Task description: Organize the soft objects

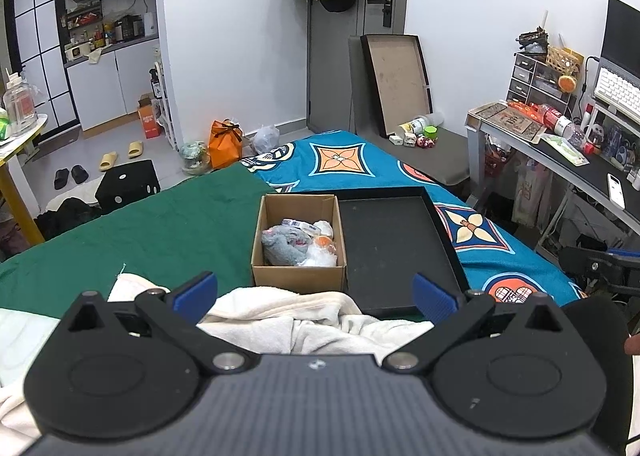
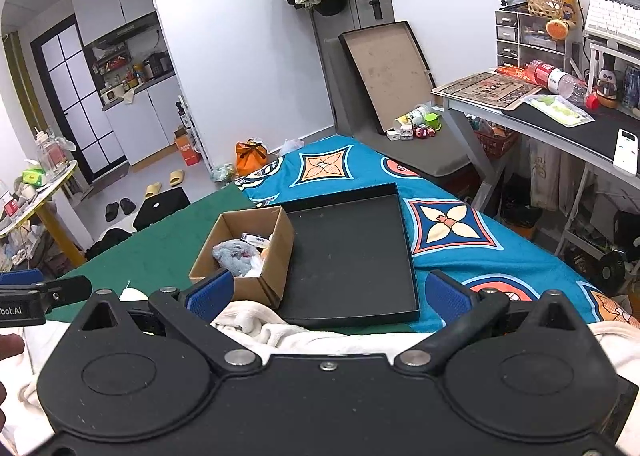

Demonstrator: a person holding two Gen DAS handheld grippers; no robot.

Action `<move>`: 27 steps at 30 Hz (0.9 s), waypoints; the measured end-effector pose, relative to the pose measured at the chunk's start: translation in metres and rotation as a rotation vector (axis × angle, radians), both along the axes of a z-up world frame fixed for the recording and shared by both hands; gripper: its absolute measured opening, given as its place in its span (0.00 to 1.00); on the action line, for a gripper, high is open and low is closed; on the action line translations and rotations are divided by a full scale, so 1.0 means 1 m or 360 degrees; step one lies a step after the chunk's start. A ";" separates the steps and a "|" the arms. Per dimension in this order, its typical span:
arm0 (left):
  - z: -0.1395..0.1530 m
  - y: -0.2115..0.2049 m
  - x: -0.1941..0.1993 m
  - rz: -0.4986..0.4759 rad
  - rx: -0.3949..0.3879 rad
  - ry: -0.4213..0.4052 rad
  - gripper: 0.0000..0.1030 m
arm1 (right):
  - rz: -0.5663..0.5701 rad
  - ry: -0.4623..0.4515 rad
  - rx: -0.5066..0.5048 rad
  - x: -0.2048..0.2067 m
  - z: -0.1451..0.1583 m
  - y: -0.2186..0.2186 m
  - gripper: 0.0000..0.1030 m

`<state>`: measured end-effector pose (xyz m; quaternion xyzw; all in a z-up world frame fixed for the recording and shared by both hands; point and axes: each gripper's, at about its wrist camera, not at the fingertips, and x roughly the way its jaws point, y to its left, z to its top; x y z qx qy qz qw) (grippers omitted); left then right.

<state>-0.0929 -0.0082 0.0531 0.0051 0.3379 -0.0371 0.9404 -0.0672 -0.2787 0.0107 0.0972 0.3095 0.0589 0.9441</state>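
Note:
A small cardboard box [image 1: 298, 276] stands on the bed and holds a grey plush toy [image 1: 284, 244], an orange ball [image 1: 323, 242], white soft items and a taped roll. It also shows in the right wrist view [image 2: 276, 252]. A shallow black tray [image 1: 394, 252] lies empty right of the box, seen too in the right wrist view [image 2: 352, 256]. A cream towel [image 1: 296, 316] lies bunched in front of both. My left gripper [image 1: 316, 292] is open above the towel. My right gripper [image 2: 328, 296] is open above the towel [image 2: 272, 330], empty.
The bed has a green sheet [image 1: 160, 228] on the left and a blue patterned blanket [image 1: 340, 159] on the right. A desk [image 2: 560, 123] with clutter stands to the right. A black dice stool [image 1: 128, 183], slippers and bags sit on the floor beyond.

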 end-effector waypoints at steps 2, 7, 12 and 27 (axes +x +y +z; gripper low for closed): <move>0.000 0.000 0.000 0.0001 -0.0003 0.0001 1.00 | 0.0002 0.0000 -0.0004 0.001 0.000 -0.001 1.00; 0.002 0.003 0.001 0.0011 -0.0005 0.0000 1.00 | -0.0003 0.0006 -0.0011 0.002 0.000 -0.001 1.00; 0.002 0.004 0.000 0.0004 -0.0006 0.0003 1.00 | -0.0001 0.0004 -0.0014 0.002 0.000 0.000 1.00; 0.003 0.002 -0.001 -0.0001 0.0001 0.0002 1.00 | -0.0010 0.0004 -0.0022 0.002 0.001 -0.001 1.00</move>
